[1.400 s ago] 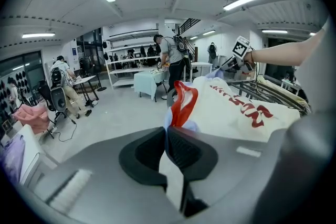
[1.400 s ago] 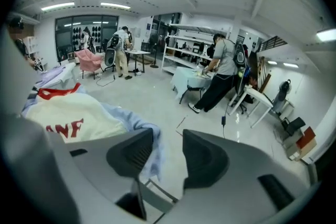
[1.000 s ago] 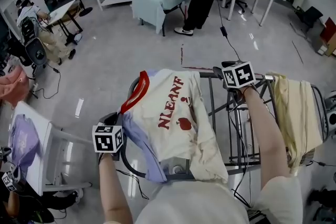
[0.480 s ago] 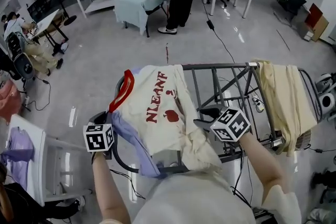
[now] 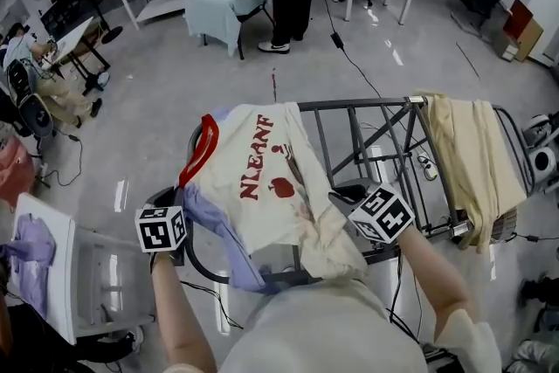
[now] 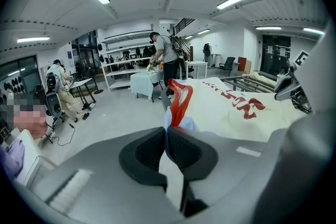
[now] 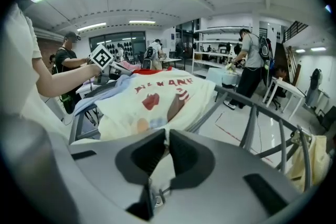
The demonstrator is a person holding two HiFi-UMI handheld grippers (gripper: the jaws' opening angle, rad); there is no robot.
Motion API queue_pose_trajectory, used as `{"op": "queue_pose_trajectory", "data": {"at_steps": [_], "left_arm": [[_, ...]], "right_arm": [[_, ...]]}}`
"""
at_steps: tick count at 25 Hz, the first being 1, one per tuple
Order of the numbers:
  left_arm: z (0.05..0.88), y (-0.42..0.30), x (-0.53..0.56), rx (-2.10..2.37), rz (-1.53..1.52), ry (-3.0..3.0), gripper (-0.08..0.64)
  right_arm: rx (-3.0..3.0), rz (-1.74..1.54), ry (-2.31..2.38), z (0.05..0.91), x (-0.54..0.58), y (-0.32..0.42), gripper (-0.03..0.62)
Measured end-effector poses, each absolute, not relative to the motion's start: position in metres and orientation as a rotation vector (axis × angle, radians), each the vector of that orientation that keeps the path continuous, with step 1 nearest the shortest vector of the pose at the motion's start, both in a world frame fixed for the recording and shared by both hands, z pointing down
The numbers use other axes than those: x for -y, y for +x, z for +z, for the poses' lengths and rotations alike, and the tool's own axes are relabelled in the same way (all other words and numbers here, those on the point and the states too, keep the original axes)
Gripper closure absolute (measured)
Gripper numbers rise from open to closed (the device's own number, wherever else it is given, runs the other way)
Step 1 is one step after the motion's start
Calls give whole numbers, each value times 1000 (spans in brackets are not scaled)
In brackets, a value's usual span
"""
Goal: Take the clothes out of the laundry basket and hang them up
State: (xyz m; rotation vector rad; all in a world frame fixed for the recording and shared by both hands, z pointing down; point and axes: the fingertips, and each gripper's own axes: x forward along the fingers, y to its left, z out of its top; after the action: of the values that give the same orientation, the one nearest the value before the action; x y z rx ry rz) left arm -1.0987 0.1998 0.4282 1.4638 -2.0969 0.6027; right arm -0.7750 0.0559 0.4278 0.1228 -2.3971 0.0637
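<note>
Cloth is what both grippers have hold of: the cream T-shirt (image 5: 271,188) with red lettering lies draped over the left end of the drying rack (image 5: 367,107). Its red collar is at the far left and its hem runs back toward the person, so its long axis slants from far-left to near-right.

The left gripper (image 6: 164,136) sits at the shirt's left side, its fingers (image 6: 142,152) pressed together on the pale blue part just below the collar. The right gripper (image 7: 164,139) is at the near-right edge. Its fingers (image 7: 191,152) have just been closing, and cream cloth is pinched between them.

The shirt therefore stretches between the two grips, with the bare rails to the right of it. Spreading it flat looks like a matter of drawing the right-hand grip further along the rack, toward the yellowish garment (image 5: 476,162) hanging well apart at the other end.
</note>
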Motion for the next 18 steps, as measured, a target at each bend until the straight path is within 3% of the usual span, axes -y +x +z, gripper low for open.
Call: {"op": "queue_pose_trajectory", "data": {"at_steps": [10,18], "left_arm": [[424,-1096,-206,2101,609,1409,534],[426,-1089,-215,2115,622,1293,534]], "right_arm": [[2371,-92,478,365,103,-723,571],[2284,-139,531,364,212,-718,571]]}}
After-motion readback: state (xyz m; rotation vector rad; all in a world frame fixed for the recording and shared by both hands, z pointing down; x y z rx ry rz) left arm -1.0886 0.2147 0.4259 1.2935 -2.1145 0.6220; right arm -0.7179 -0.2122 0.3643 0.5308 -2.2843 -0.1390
